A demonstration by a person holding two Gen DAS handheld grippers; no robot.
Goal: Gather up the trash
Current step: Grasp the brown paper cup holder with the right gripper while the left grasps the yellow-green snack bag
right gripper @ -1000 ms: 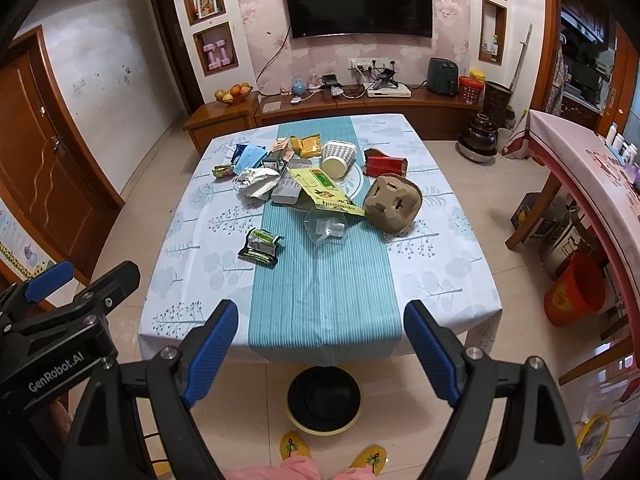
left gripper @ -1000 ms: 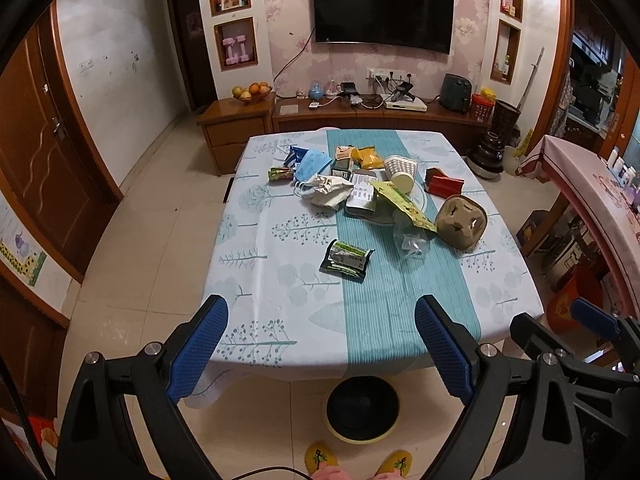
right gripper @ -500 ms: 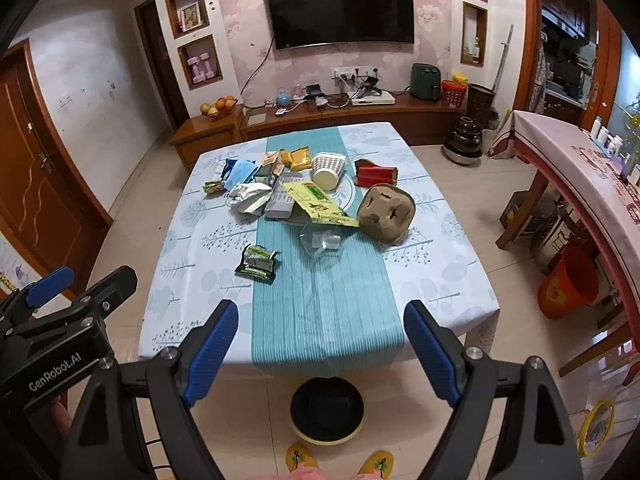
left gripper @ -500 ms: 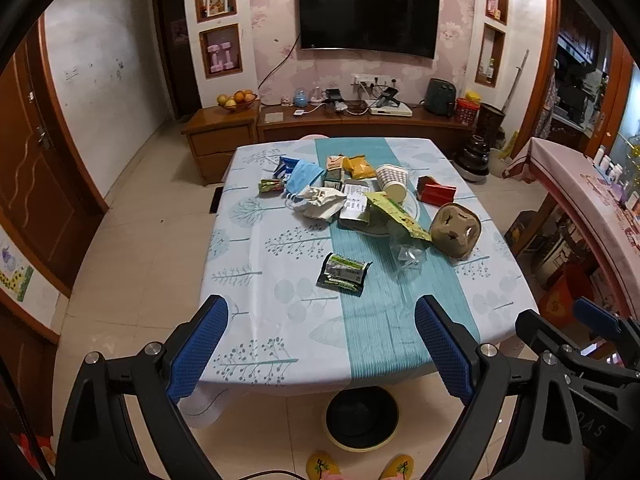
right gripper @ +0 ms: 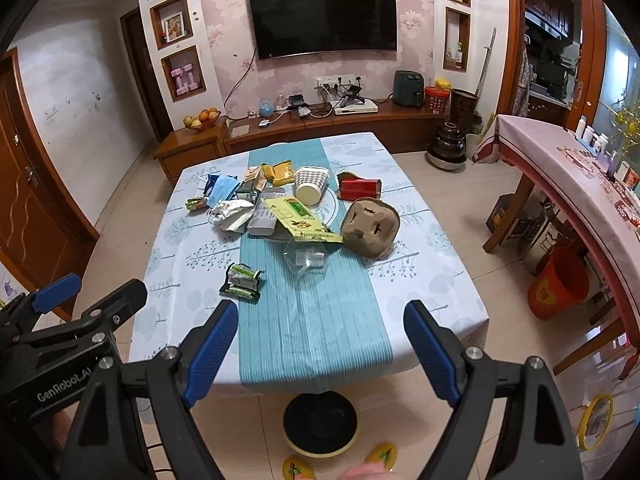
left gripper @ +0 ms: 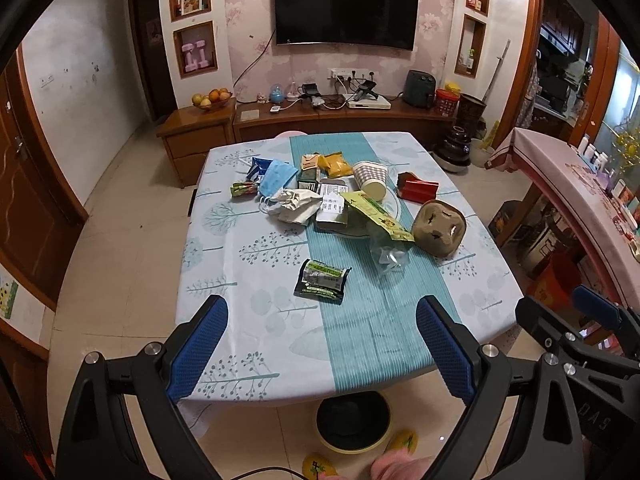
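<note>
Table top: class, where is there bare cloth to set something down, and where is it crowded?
Bare: the near end of the table, between its front edge and the green wrapper; also the left strip beside the runner. Crowded: the far middle, from the blue mask across to the cardboard cup carrier.

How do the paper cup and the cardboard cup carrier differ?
The paper cup is checked grey and white; the cup carrier is plain brown pulp. The cup is a tapered cylinder lying on its side, while the carrier is a squat, rounded block with slots cut in its face. The cup sits further back; the carrier sits nearer the table's right edge. Both are untouched, and both grippers, left and right, are open and short of them.
</note>
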